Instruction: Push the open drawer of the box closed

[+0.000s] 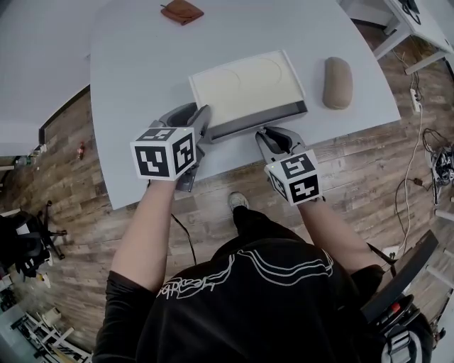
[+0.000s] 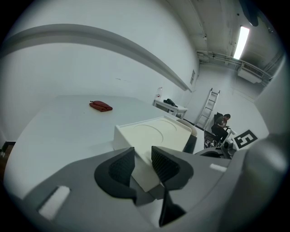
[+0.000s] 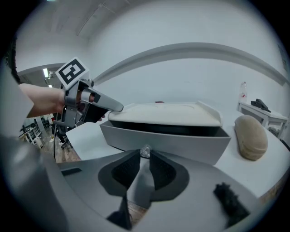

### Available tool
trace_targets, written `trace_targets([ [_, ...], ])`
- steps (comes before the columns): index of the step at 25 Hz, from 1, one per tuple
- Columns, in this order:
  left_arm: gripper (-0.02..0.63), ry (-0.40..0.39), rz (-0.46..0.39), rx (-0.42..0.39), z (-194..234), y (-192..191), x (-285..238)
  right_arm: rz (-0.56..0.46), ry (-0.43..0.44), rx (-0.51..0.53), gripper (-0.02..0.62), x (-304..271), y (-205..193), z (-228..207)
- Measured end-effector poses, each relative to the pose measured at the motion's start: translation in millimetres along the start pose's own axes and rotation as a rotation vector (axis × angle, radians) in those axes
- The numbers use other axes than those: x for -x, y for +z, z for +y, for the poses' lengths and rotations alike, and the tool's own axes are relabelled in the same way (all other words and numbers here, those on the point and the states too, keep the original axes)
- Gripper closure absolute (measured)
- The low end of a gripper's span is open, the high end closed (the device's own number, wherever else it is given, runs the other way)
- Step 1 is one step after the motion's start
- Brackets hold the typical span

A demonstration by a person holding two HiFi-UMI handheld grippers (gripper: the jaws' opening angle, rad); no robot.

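Box sits mid-worktop, cream lid up. Its grey drawer stands part way out toward the person. Right gripper is at the drawer front, jaws clenched on the small clear knob. Left gripper is at the box's near left corner, jaws released and standing apart with the corner in the gap. Beige oblong pad lies just right of the box, brown pouch well behind it
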State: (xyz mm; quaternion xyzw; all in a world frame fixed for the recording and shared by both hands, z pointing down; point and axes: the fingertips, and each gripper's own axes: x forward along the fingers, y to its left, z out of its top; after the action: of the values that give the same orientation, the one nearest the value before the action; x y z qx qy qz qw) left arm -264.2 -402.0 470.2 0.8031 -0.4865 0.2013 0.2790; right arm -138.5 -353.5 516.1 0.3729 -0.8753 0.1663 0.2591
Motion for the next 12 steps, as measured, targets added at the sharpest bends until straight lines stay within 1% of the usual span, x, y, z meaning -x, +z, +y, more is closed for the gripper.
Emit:
trace_targets([
  [5, 0.48, -0.01, 0.001, 0.005, -1.2, -0.7, 0.3, 0.034, 0.002, -0.029, 0.523, -10.0, 7.4, -5.6],
  [12, 0.478, -0.029, 0.007, 0.01, -2.1, -1.8, 1.5, 0.063, -0.007, -0.035, 0.523, -20.6, 15.1, -11.2],
])
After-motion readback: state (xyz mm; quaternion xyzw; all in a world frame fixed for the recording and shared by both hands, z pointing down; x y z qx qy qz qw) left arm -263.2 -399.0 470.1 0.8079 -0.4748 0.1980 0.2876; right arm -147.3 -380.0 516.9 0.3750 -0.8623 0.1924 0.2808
